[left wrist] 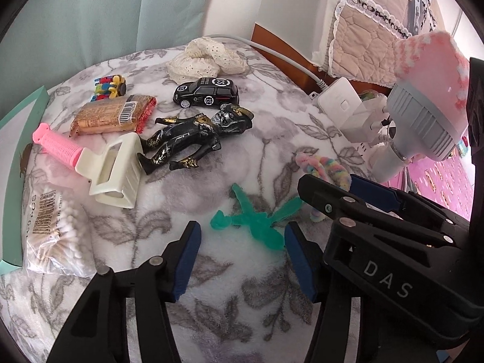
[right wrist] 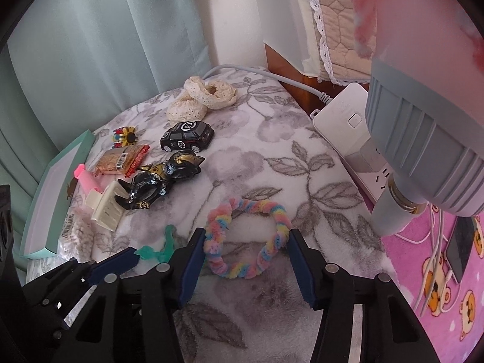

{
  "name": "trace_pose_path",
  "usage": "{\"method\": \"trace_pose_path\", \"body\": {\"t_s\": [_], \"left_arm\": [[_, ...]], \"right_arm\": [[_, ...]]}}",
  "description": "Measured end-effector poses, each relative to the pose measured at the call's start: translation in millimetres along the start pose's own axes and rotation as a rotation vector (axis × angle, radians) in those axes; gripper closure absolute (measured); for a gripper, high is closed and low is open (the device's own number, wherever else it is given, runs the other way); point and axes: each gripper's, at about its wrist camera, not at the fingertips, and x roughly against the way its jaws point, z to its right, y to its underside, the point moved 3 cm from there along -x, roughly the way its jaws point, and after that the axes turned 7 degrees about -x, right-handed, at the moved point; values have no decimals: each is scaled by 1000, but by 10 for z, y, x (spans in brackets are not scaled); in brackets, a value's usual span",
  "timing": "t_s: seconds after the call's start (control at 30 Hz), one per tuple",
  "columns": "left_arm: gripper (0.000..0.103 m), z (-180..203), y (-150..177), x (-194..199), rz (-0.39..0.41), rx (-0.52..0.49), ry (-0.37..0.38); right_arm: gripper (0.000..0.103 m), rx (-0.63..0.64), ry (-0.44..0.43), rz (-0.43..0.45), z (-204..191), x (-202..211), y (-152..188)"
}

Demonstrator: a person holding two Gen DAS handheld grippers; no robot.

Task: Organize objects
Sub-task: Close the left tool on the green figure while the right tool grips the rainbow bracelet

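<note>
A translucent green toy figure [left wrist: 257, 224] lies on the floral blanket [left wrist: 211, 272], right between the open fingers of my left gripper [left wrist: 242, 227]. A pastel rainbow fuzzy ring [right wrist: 248, 239] lies flat between the open blue pads of my right gripper [right wrist: 246, 242], which touch or nearly touch its sides. Both grippers sit low and side by side; the right gripper [left wrist: 332, 186] shows at the right of the left wrist view, and the left gripper [right wrist: 121, 260] at the lower left of the right wrist view. Neither holds anything.
Farther back lie a black-and-gold figure [left wrist: 193, 139], black toy car [left wrist: 205, 92], cream lace scrunchies [left wrist: 205, 57], snack pack [left wrist: 112, 115], pink-handled cream tool [left wrist: 112, 166] and cotton swab bag [left wrist: 51, 230]. A teal box lid [right wrist: 54, 190] lies left. A power strip [right wrist: 351, 139] and grey lamp [right wrist: 423, 139] crowd the right.
</note>
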Motion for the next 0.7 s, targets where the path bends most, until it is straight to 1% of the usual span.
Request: {"method": "trace_pose_path", "body": {"t_s": [0.07, 0.23, 0.27, 0.3, 0.37, 0.43, 0.5, 0.57, 0.6, 0.7], "left_arm": [[53, 7, 8, 12, 3, 0, 11], [55, -11, 44, 46, 13, 15, 29], [75, -19, 55, 53, 12, 21, 41], [78, -23, 68, 52, 3, 29, 65], [78, -33, 95, 63, 5, 35, 63], [81, -34, 116, 75, 8, 34, 65], [87, -31, 119, 89, 10, 39, 75], [88, -24, 120, 96, 12, 37, 82], [90, -26, 121, 95, 12, 39, 86], [91, -52, 129, 106, 18, 54, 104]], "right_arm": [[47, -2, 4, 1, 11, 15, 8], [48, -8, 9, 5, 34, 65, 20], [48, -8, 11, 7, 39, 79, 25], [48, -8, 13, 8, 41, 91, 31], [48, -9, 16, 9, 43, 108, 44], [48, -7, 20, 8, 43, 114, 56], [48, -7, 24, 9, 38, 127, 67], [49, -7, 25, 10, 39, 137, 70], [49, -8, 25, 12, 40, 149, 74], [49, -10, 31, 15, 43, 177, 84]]}}
